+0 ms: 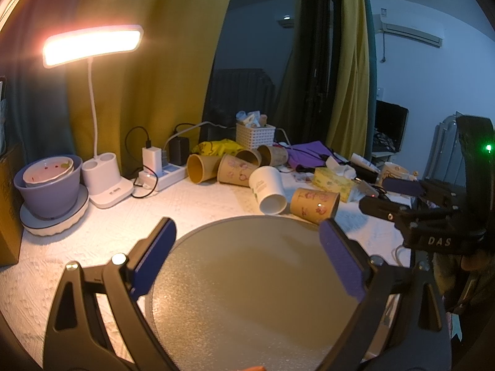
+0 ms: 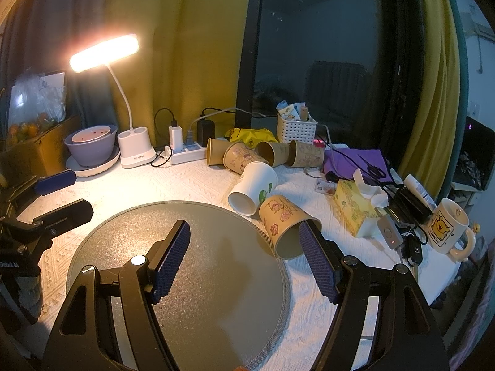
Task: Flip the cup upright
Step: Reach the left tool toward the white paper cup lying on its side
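Several paper cups lie on their sides on the white tablecloth behind a round grey mat (image 1: 247, 278) (image 2: 191, 266). The nearest is a brown printed cup (image 1: 314, 204) (image 2: 284, 224) at the mat's far right edge, its mouth facing my right gripper. A white cup (image 1: 268, 189) (image 2: 252, 189) lies just behind it. More brown cups (image 1: 222, 165) (image 2: 247, 154) lie further back. My left gripper (image 1: 247, 230) is open and empty above the mat. My right gripper (image 2: 244, 232) is open and empty, its right finger (image 2: 315, 259) just in front of the brown cup's mouth.
A lit desk lamp (image 1: 92, 46) (image 2: 105, 51), a purple bowl (image 1: 49, 188) on a white plate, a power strip (image 2: 185, 151), a white basket (image 2: 295, 128), a tissue box (image 2: 355, 207), a Pooh mug (image 2: 447, 230) and cables crowd the back and right.
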`<state>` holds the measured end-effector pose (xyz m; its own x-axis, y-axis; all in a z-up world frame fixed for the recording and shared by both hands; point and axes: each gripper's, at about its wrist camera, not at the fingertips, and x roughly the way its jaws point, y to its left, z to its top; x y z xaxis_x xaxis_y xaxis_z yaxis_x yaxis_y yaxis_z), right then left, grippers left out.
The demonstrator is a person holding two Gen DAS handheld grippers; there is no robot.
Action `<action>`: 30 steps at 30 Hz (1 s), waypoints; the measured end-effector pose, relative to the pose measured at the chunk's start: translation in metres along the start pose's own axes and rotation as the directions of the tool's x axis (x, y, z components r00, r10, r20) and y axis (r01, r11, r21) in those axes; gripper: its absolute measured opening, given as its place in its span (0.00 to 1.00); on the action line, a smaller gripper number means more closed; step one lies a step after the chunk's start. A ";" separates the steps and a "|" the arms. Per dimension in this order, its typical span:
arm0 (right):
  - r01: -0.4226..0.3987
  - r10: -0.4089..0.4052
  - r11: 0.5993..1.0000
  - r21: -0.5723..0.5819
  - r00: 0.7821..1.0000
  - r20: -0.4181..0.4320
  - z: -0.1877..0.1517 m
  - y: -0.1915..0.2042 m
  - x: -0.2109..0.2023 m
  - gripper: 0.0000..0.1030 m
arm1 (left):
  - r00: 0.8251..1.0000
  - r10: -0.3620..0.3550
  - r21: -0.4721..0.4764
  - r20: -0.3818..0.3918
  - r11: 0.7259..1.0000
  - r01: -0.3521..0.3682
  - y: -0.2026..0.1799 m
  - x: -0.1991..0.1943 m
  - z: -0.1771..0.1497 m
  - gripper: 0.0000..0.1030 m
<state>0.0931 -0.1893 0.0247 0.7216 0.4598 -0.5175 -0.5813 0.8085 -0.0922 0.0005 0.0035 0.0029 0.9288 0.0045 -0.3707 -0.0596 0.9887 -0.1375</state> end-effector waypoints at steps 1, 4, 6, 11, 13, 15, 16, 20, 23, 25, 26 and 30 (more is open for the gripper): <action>0.000 0.000 1.000 0.000 1.000 0.000 0.000 0.000 0.000 0.73 | 1.000 0.000 0.000 0.001 1.000 0.000 -0.001 0.000 -0.001 0.92; -0.004 0.004 1.000 0.001 1.000 -0.001 0.001 -0.001 0.000 0.73 | 1.000 0.003 0.000 0.000 1.000 -0.003 -0.008 -0.004 0.005 0.92; -0.011 0.011 1.000 0.003 1.000 -0.005 0.002 -0.003 0.001 0.73 | 1.000 0.011 0.003 -0.002 1.000 -0.011 -0.009 -0.004 0.007 0.92; -0.022 0.022 0.999 0.024 1.000 -0.013 0.012 -0.016 0.019 0.73 | 0.997 0.035 -0.028 -0.073 0.999 -0.037 -0.001 0.020 0.005 0.92; -0.024 0.025 0.999 0.034 1.000 -0.019 0.015 -0.024 0.028 0.73 | 0.994 0.043 -0.035 -0.105 0.998 -0.047 0.003 0.033 0.006 0.92; -0.023 0.024 0.999 0.044 0.999 -0.025 0.016 -0.033 0.038 0.73 | 0.991 0.056 -0.024 -0.124 0.998 -0.060 0.002 0.045 0.014 0.92; -0.024 0.025 0.998 0.051 0.999 -0.028 0.018 -0.038 0.043 0.73 | 0.989 0.059 -0.018 -0.134 0.998 -0.062 0.000 0.051 0.017 0.92; -0.029 0.031 0.997 0.069 0.999 -0.036 0.023 -0.056 0.061 0.73 | 0.984 0.063 0.003 -0.168 0.998 -0.063 -0.007 0.075 0.031 0.92; -0.035 0.038 0.996 0.078 0.998 -0.046 0.027 -0.069 0.076 0.73 | 0.976 0.061 0.012 -0.210 0.998 -0.060 -0.014 0.100 0.040 0.92; -0.041 0.046 0.996 0.084 0.998 -0.051 0.029 -0.077 0.085 0.73 | 0.968 0.057 0.003 -0.244 0.998 -0.058 -0.017 0.122 0.045 0.92; -0.044 0.049 0.995 0.086 0.997 -0.054 0.030 -0.082 0.090 0.73 | 0.966 0.055 0.000 -0.254 0.998 -0.057 -0.018 0.127 0.046 0.92; -0.053 0.059 0.994 0.091 0.996 -0.063 0.034 -0.096 0.108 0.73 | 0.950 0.038 -0.032 -0.309 0.998 -0.051 -0.023 0.166 0.052 0.92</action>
<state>0.2396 -0.2053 0.0070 0.6613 0.4824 -0.5744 -0.5820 0.8131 0.0128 0.1747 -0.0103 -0.0079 0.7673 -0.0044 -0.6413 -0.1183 0.9819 -0.1482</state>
